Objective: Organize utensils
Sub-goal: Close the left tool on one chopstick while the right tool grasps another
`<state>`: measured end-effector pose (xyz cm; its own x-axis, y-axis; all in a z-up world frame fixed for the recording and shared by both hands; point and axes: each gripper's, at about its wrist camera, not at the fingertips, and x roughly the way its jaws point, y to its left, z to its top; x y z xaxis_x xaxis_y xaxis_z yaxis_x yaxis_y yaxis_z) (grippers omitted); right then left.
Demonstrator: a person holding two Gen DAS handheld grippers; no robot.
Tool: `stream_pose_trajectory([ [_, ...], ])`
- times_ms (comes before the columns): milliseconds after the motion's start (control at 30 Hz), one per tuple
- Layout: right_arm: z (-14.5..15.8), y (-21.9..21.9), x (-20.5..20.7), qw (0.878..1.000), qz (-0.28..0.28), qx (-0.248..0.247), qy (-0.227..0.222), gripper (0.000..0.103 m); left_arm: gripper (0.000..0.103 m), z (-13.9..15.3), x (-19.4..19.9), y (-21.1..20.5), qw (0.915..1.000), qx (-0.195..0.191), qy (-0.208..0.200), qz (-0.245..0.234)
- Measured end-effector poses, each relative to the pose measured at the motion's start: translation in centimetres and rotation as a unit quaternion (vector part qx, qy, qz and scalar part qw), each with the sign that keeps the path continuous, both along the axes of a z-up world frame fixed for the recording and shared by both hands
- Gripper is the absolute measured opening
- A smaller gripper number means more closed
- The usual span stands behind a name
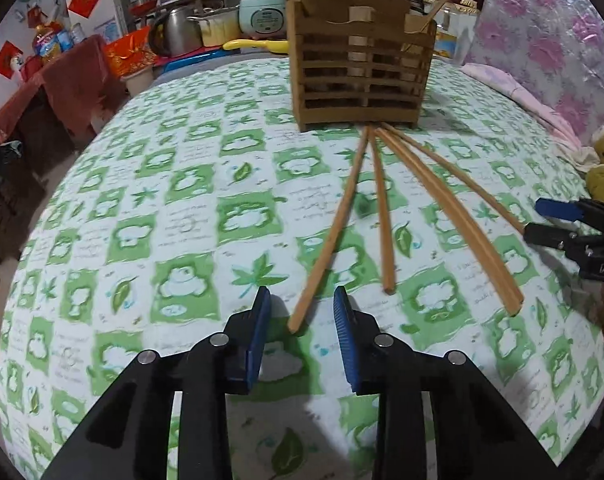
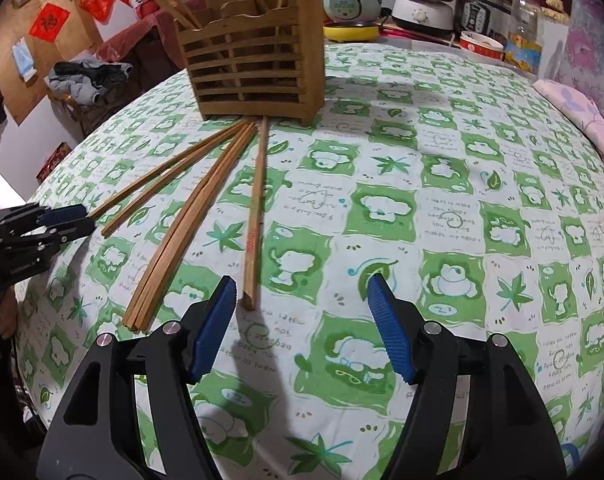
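My desk point(image 2: 441, 168) wears a green patterned cloth, with the slatted wooden holder point(image 1: 363, 76) standing at its far side so the loose chopsticks point(image 1: 385, 216) fan out from its foot, thick ends toward me. My left tool point(image 1: 302, 300) is narrowed around the leftmost stick's end (pads not touching it yet, I judge). My right tool point(image 2: 302, 292) gapes wide, empty, beside another stick.
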<state>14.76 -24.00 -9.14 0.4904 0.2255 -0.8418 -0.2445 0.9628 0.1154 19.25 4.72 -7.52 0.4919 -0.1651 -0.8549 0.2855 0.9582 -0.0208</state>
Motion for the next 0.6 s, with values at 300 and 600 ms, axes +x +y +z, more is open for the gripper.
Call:
stream_pose_trajectory([
  [300, 0.3, 0.4, -0.4, 1.000, 0.016, 0.009, -0.005, 0.007, 0.006, 1.1, -1.2, 0.7, 0.9979, -0.063, -0.013, 0.010],
  [600, 1.2, 0.0, -1.2, 0.999, 0.010, 0.016, -0.027, 0.007, 0.006, 2.0, -3.0, 0.9, 0.9970, -0.064, -0.032, 0.029],
])
